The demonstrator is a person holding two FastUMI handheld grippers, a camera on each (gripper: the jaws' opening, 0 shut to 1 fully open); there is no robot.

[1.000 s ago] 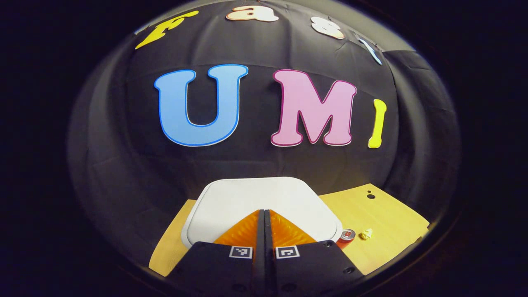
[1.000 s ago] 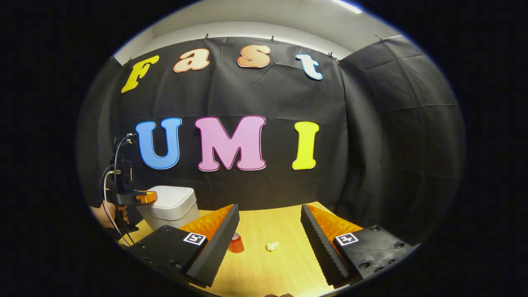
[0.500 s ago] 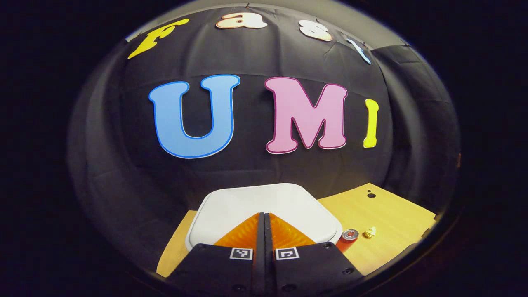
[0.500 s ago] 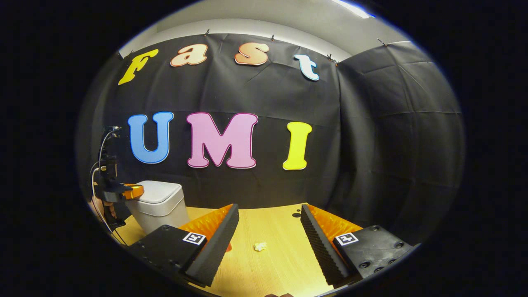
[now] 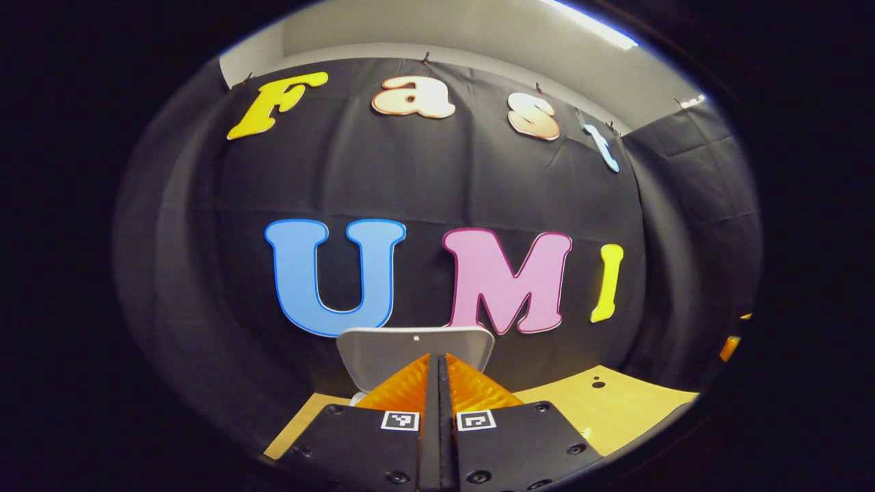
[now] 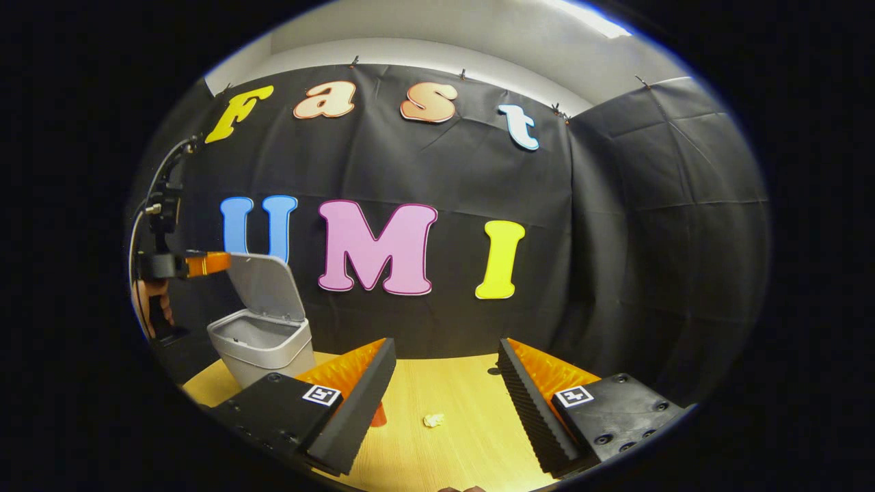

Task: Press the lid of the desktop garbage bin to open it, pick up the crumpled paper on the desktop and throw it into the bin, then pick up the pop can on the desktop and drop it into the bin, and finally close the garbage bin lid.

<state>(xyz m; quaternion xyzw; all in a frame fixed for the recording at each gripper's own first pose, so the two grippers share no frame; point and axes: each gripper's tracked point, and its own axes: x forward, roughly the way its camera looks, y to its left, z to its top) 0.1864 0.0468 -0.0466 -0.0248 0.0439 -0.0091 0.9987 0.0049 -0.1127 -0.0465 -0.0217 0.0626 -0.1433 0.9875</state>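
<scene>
The grey desktop bin [image 6: 262,344] stands at the table's left end with its lid [image 6: 264,285] swung up, showing the hollow inside. In the left gripper view the raised lid [image 5: 383,348] stands just beyond my left gripper [image 5: 438,357], whose fingers are shut with nothing between them. The right gripper view shows that left gripper [image 6: 217,262] held level at the lid's top edge by a hand [image 6: 152,306]. My right gripper [image 6: 446,345] hovers open over the table. Between its fingers lies the crumpled paper [image 6: 433,419]. The red pop can [image 6: 378,415] peeks out from behind the left finger.
The wooden table [image 6: 451,451] runs back to the black cloth wall. A small dark hole [image 6: 493,372] marks its far side. Cables [image 6: 147,205] rise from the left gripper's body.
The bin lid has sprung from flat and closed to upright. My left gripper has lifted from the lid to the level of its raised top edge. The right gripper stayed open over the paper.
</scene>
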